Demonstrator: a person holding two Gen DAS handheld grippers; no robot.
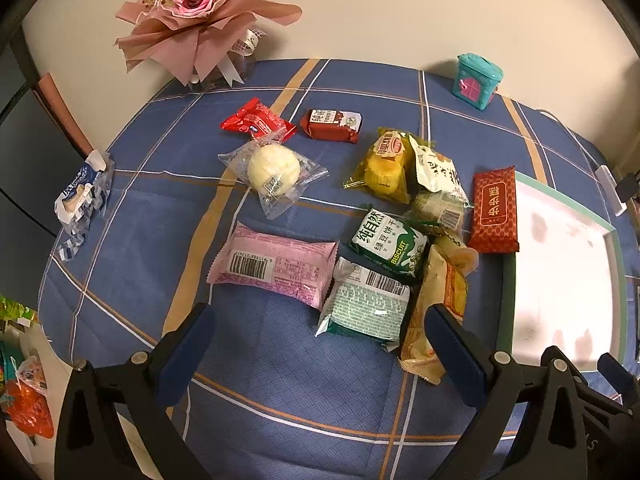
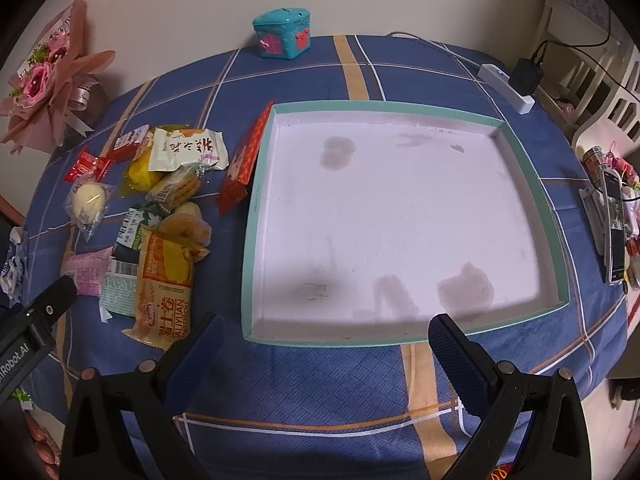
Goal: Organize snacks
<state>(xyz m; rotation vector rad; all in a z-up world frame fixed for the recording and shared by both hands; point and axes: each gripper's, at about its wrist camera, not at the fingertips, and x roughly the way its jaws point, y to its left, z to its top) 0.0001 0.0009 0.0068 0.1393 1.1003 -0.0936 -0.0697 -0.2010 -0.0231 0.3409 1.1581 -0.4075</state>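
Left wrist view: the left gripper [image 1: 320,344] hovers with jaws wide apart and empty. Just ahead, between the fingertips' line and the pile, lies the silver-green packet [image 1: 366,306], its long axis slanting up and away toward the right. The pink packet [image 1: 276,266] lies ahead to the left, long axis crosswise to the jaws. The left gripper looks the nearer one to the snacks.

The right gripper [image 2: 326,344] is also spread open and holds nothing, poised before the near rim of the tray [image 2: 520,148]. The tray holds no snacks, only stains; the red packet [image 2: 244,160] leans on its left wall.
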